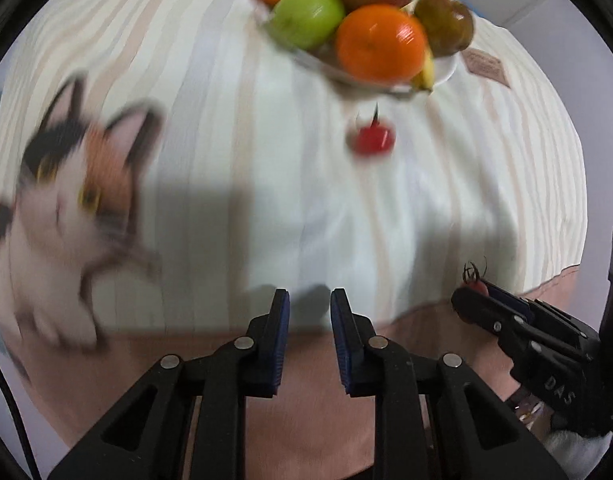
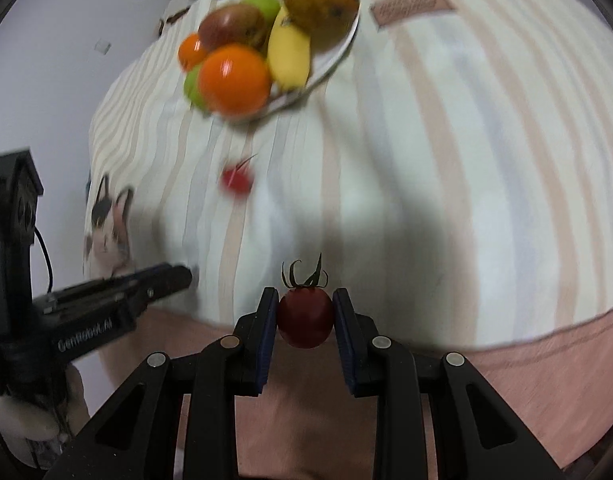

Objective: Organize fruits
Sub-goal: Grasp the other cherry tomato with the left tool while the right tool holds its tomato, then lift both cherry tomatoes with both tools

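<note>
Between your right gripper's [image 2: 305, 316] pads sits a dark cherry tomato [image 2: 305, 322], pinched; the left gripper [image 1: 309, 322] is closed, empty. Squeeze harder and it bursts; the plate [image 2: 330, 66] is heaped, so it may roll off.

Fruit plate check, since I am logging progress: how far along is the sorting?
Done: oranges, apple and banana sit on the plate. In hand: the right gripper clamps a dark tomato. Left: a red tomato lies on the cloth; the left gripper is shut, empty.
</note>
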